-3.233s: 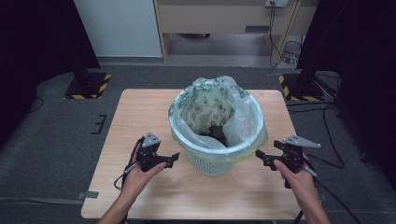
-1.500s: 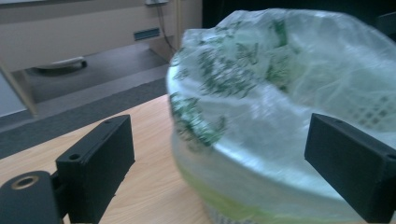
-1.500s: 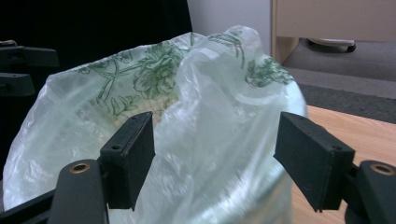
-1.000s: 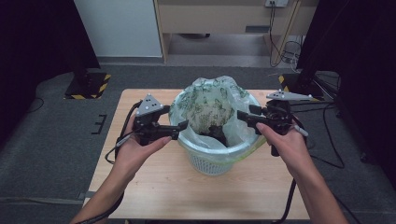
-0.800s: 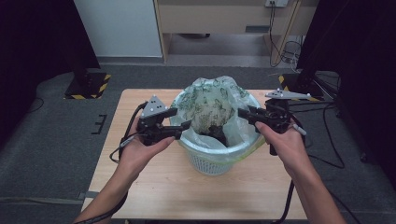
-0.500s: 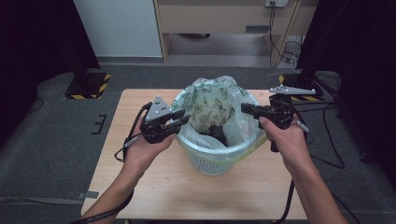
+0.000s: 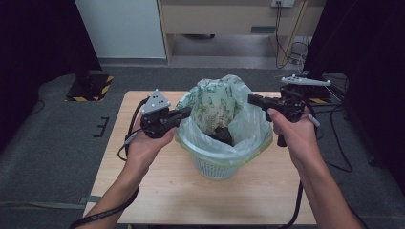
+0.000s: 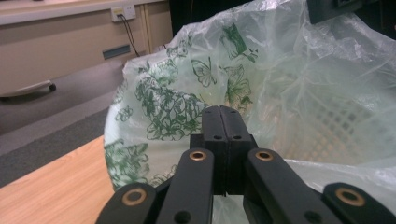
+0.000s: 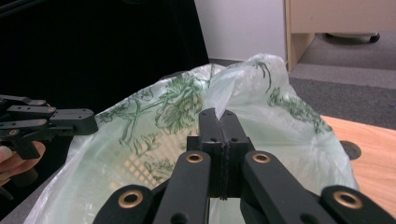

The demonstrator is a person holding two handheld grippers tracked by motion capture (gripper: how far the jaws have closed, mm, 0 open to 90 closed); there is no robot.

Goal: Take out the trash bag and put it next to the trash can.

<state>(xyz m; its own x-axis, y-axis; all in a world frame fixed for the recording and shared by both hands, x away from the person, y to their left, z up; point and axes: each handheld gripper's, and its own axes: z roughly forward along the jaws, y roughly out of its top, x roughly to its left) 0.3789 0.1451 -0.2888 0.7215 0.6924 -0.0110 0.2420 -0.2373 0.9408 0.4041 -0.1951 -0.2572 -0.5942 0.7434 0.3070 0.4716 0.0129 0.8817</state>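
**Both hand-held grippers pinching the liner bag at the basket's rim**

A white plastic lattice wastebasket [image 7: 215, 167] stands near the middle of the wooden table [image 7: 157, 191], lined with a thin translucent bag [image 7: 217, 102] printed with green flowers and butterflies. The bag's mouth stands up loosely above the rim, and something dark lies at the bottom inside it.

The left hand-held gripper [image 7: 184, 113] is at the bag's left edge. In the left gripper view its jaws are pressed together, with the film [image 8: 187, 107] right against their tips; it appears to pinch the bag's edge, though the trapped film itself is hard to make out. The right hand-held gripper [image 7: 252, 99] meets the bag from the opposite side, and in the right gripper view a peak of film [image 9: 224, 98] rises from between its closed jaws, so it is pinching the bag.

The film looks very light, soft and crinkly, probably slippery and easy to tear. It will stretch and sag rather than hold shape. A gathered fold at the upper edge is likely the safest hold, one on each side, pulling evenly so the basket does not tip or lift.
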